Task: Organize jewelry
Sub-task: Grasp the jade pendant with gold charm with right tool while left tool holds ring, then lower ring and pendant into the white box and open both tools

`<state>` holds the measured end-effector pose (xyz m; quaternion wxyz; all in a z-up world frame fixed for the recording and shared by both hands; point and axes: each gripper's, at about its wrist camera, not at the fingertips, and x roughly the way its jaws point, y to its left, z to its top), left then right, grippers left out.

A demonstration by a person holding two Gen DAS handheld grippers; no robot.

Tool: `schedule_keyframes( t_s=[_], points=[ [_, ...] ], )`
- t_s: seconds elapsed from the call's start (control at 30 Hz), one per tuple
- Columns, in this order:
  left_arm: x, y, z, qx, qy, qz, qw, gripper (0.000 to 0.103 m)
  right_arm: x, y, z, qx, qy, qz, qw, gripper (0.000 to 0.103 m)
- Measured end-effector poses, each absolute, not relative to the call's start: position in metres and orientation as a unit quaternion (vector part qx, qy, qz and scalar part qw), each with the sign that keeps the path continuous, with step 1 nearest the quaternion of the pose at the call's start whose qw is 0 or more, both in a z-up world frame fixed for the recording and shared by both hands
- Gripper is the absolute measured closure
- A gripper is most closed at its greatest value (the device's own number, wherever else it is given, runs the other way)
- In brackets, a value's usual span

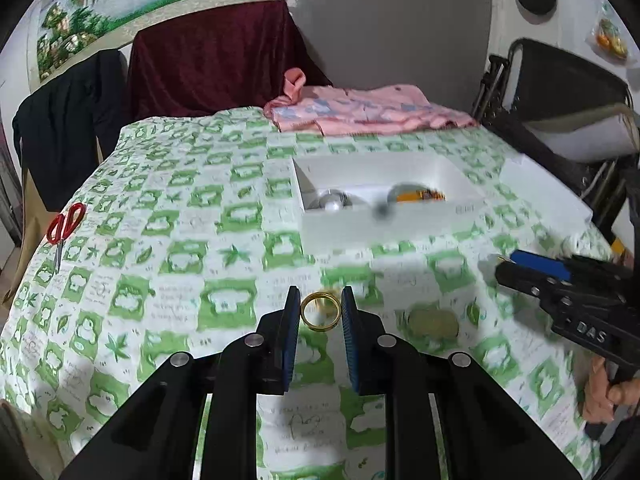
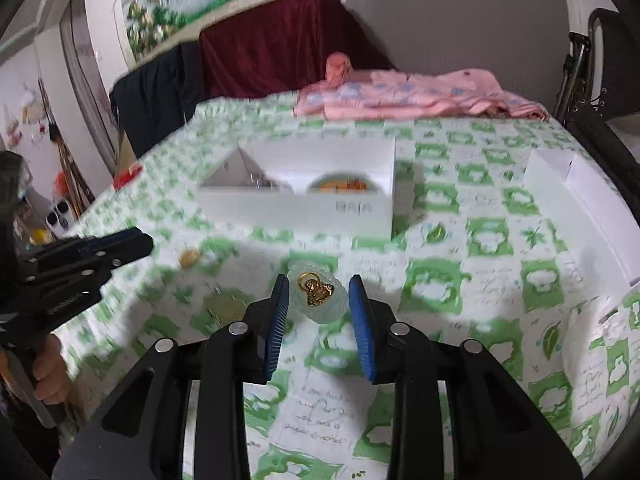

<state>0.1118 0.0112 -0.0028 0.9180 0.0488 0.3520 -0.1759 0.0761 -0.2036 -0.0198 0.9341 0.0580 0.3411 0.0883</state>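
Cloth: green-and-white checked tablecloth [image 1: 168,248] covers the whole table; it looks soft and a little rumpled, so small pieces could sink into a fold or skid if nudged.
White box: the open white box [image 1: 384,220] stands near the middle of the table, beyond both tools. Something orange and something silvery lie inside, but blur keeps me from naming them.
Second white box: a white box [image 2: 576,196] sits to the right, cut off at the frame edge – its contents are hidden.
Left gripper: the left gripper [image 1: 321,308] has its jaws apart, one on each side of the gold ring [image 1: 321,311]; the left pad seems almost at the rim, though contact cannot be confirmed. Whether the ring rests on the cloth or is lifted is unclear.
Right gripper: the right gripper [image 2: 319,296] is spread wide around a pale green bumpy holder [image 2: 320,300] bearing a gold pendant [image 2: 315,289], with clear gaps on both sides.
Risk, ring: a thin hoop squeezed off-centre may tip, pop out or roll away across the cloth.
Risk, pendant: the charm looks merely laid on the holder – a tilted or hurried lift could shed it.
Risk, tools: the two work near each other and could collide on the way to the box.
Unclear: a round greenish-gold item [image 1: 433,323] near the ring is smeared by motion; I cannot identify it.
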Motion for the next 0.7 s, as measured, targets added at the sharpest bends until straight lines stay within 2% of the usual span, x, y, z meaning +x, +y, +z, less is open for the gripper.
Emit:
schedule_keyframes(
  t_s=[0.2, 0.33, 0.43, 0.7],
  points=[
    [0.134, -0.002, 0.064, 0.047, 0.292, -0.170, 0.940, 0.082, 0.088, -0.213, 0.054, 0.073, 0.268, 0.086, 0.957, 0.073],
    [0.151, -0.017, 0.092, 0.035, 0.264, -0.178, 0.947, 0.082, 0.112, -0.213, 0.079, 0.084, 0.231, 0.078, 0.966, 0.073],
    [0.169, -0.029, 0.089, 0.022, 0.267, -0.181, 0.946, 0.082, 0.139, -0.213, 0.063, 0.104, 0.251, 0.081, 0.959, 0.073],
    [0.215, -0.041, 0.021, 0.025, 0.348, -0.177, 0.920, 0.082, 0.186, -0.218, -0.002, 0.107, 0.328, 0.066, 0.936, 0.073]
  ],
)
